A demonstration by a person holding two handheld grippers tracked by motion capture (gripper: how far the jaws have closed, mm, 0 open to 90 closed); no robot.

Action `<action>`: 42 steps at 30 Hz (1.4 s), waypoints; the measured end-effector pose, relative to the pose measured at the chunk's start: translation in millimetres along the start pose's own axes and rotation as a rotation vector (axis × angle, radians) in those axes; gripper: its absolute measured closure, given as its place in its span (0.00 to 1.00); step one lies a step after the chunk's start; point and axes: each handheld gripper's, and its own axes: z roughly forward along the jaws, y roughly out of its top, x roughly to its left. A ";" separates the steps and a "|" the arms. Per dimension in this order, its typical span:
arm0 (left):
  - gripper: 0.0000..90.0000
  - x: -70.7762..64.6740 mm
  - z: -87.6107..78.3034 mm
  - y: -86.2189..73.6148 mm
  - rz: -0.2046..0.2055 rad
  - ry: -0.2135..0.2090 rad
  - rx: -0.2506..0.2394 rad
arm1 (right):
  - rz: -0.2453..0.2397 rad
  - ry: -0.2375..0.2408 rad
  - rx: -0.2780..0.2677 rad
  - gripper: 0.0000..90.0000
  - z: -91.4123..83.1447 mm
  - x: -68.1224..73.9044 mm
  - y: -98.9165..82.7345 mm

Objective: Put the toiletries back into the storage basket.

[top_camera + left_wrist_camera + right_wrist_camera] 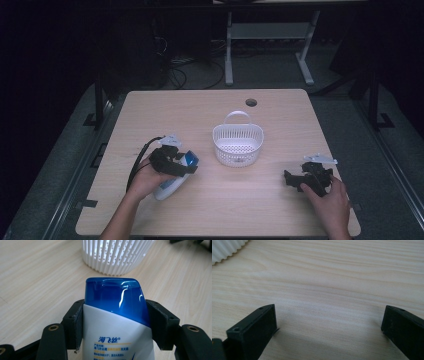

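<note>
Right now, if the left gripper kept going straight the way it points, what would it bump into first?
Probably the white slatted basket. The left gripper, shut on the blue-capped shampoo bottle, points almost at it, with bare table between, so the bottle's cap would likely touch first.

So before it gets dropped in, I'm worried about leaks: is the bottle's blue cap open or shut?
Shut. In the left gripper view the blue flip cap lies flush on the bottle, lid down.

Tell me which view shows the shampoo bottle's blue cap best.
The left gripper view: the blue cap sits close up, lid seam sharp, between the left claw's jaws. The high view gives just a small blue patch beside the left hand. The right gripper view looks at table.
</note>
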 end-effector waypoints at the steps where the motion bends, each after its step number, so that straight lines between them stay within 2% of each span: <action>1: 0.41 1.2 -2.8 -0.5 -0.003 -0.006 -0.013 | 0.000 0.000 0.000 0.00 0.0 0.0 0.0; 11: 0.41 11.9 -29.5 -5.4 -0.006 -0.058 -0.162 | 0.000 0.000 0.000 0.00 0.0 0.0 0.0; 21: 0.42 15.5 -46.9 -8.5 0.033 -0.089 -0.286 | 0.000 0.000 0.000 0.00 0.0 0.0 0.0; 34: 0.42 20.6 -51.7 -11.1 0.019 -0.091 -0.345 | 0.000 0.000 0.000 0.00 0.0 0.0 0.0; 42: 0.42 19.3 -55.8 -4.9 0.037 -0.086 -0.362 | 0.000 0.000 0.000 0.00 0.0 0.0 0.0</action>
